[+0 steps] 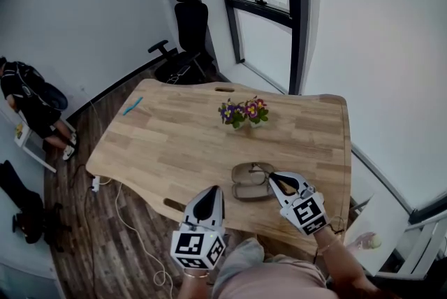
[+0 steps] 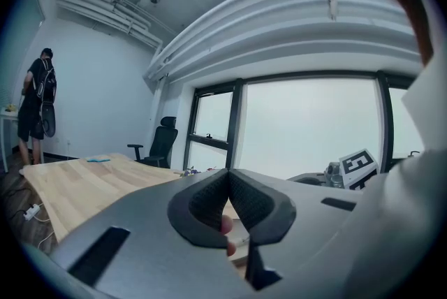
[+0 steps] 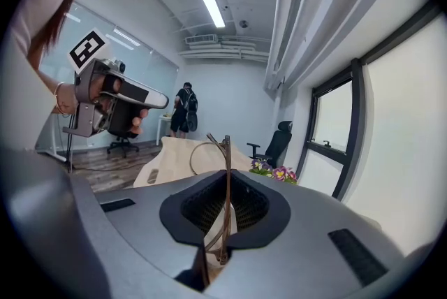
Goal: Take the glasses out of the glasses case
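Glasses point(image 3: 200, 151) pinched by one thin temple between the jaws of right gripper point(image 1: 274, 179), lens loop poking past the tips. Held low over wooden table point(image 1: 174, 144), just beside glasses case point(image 1: 246, 191) lying open there; inside too small to read. Left gripper point(image 1: 209, 196) pressed together on nothing, hovering at the near edge.

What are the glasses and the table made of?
The glasses have a thin brownish frame with a slight shine. It is probably metal wire, though it could be plastic. The table looks like light wood with a matte finish: plank lines and grain show.
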